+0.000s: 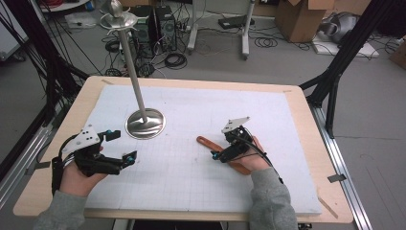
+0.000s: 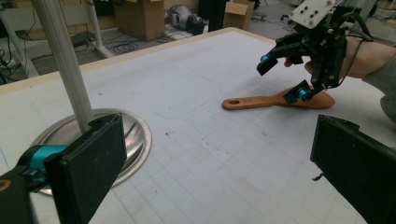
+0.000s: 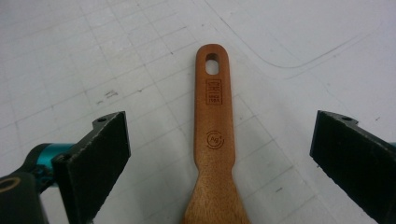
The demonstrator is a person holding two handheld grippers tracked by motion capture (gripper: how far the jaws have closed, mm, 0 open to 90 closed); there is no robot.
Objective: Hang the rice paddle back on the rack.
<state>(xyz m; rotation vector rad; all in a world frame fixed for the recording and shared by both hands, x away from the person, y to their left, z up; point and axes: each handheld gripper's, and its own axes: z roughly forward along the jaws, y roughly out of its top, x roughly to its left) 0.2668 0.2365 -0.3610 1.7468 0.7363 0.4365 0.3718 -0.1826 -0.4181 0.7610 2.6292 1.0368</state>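
Observation:
A wooden spatula [image 1: 207,142] lies flat on the white gridded mat [image 1: 191,115], right of centre, with its handle hole pointing up-left. My right gripper [image 1: 222,146] hovers just over its handle, open. In the right gripper view the spatula handle [image 3: 214,135] runs up the middle between the two wide-apart jaws of my right gripper [image 3: 219,161], touching neither. My left gripper [image 1: 121,146] sits open at the mat's left, holding nothing. From the left gripper view the spatula [image 2: 261,101] lies beneath the right gripper [image 2: 283,78], beyond my left gripper [image 2: 222,172].
A metal stand with a round shiny base [image 1: 145,123] and a tall thin pole [image 1: 132,67] rises at the mat's left-centre, close to my left gripper; its base [image 2: 137,135] is just past the left jaw. The wooden table edge [image 1: 306,143] borders the mat.

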